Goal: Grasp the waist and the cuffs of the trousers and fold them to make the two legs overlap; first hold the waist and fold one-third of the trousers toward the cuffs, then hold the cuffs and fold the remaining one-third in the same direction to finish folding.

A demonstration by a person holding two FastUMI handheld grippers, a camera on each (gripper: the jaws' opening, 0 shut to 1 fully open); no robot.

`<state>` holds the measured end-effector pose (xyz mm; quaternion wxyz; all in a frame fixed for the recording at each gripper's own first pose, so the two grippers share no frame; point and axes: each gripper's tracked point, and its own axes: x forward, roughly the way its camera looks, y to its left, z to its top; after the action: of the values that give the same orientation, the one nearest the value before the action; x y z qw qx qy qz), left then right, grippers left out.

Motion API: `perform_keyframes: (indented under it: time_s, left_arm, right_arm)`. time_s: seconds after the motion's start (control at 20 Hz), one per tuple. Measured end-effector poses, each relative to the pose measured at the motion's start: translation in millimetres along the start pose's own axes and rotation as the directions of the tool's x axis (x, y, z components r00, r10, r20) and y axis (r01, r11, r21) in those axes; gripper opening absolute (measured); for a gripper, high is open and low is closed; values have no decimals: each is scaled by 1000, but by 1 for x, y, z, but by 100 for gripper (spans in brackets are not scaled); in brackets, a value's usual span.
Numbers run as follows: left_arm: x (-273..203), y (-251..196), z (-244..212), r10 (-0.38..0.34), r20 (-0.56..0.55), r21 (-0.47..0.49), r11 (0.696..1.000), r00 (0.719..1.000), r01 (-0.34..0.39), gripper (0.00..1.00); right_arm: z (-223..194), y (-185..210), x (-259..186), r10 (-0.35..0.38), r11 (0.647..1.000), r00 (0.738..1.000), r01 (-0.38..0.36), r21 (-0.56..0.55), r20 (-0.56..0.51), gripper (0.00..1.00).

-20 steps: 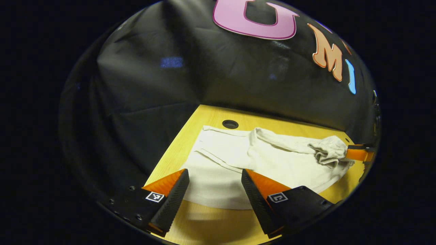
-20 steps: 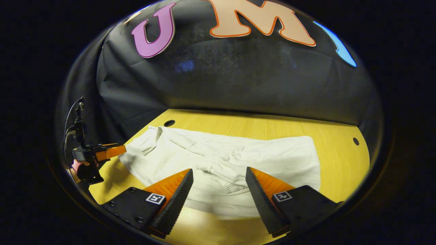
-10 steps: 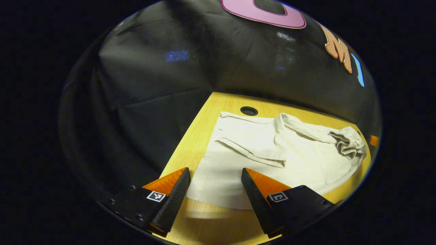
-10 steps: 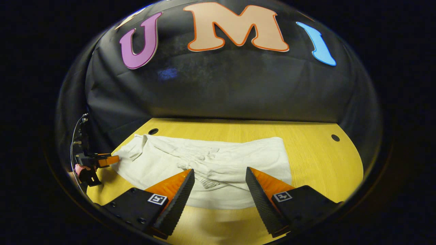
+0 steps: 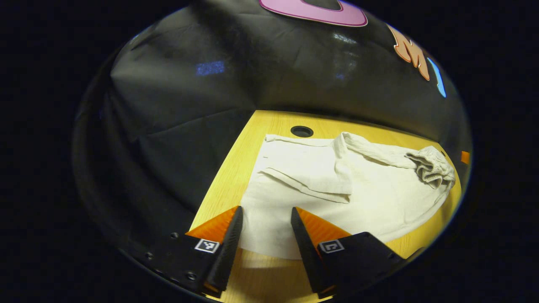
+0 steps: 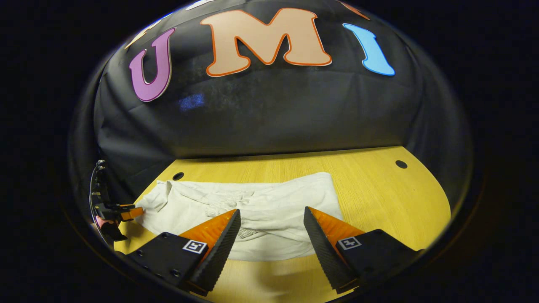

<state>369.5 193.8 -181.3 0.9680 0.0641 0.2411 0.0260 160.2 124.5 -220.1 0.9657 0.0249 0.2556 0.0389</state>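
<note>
Left gripper [image 5: 265,219] low over the near edge of the cream trousers [image 5: 349,189], jaws apart and empty, right gripper [image 6: 271,221] hovering likewise, gaping, holding nothing, wooden table [image 6: 379,189] beneath

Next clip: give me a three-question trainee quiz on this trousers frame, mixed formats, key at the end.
1. True or false: the left gripper is clamped on the trousers.
2. Multiple choice: the trousers lie on A) a wooden table B) a chair C) the floor.
3. Fill in: in the right gripper view, the right gripper has its jaws ____.

Key:
1. False; its jaws are apart at the cloth's near edge.
2. A
3. open
</note>
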Motion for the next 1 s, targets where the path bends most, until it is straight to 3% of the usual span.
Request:
perform_keyframes:
  time_s: [0.05, 0.2, 0.3, 0.7, 0.85, 1.0]
  left_arm:
    - [-3, 1, 4, -13, 0, -1, 1000, 1000, 13, 57]
    - [-8, -2, 12, -47, 20, -27, 999, 999, 48, 17]
    - [-2, -17, 7, -55, 32, -51, 997, 998, 57, 5]
    - [-2, -40, 18, -57, 67, -102, 993, 996, 64, 1]
    - [-12, -61, 32, -92, 89, -102, 990, 992, 100, 1]
    - [-22, -89, 50, -133, 113, -98, 985, 985, 144, 1]
  right_arm:
    - [0, -2, -1, -4, 1000, 1000, 4, 0, -2, 93]
    - [-1, -7, -7, -11, 1000, 1000, 11, -3, -8, 96]
    - [-2, -11, -11, -19, 1000, 1000, 19, -14, -6, 97]
    - [4, -30, -26, -36, 999, 999, 37, -21, 3, 96]
    - [9, -39, -32, -37, 999, 999, 37, -15, 14, 92]
    - [14, -47, -39, -32, 999, 999, 32, -5, 22, 97]
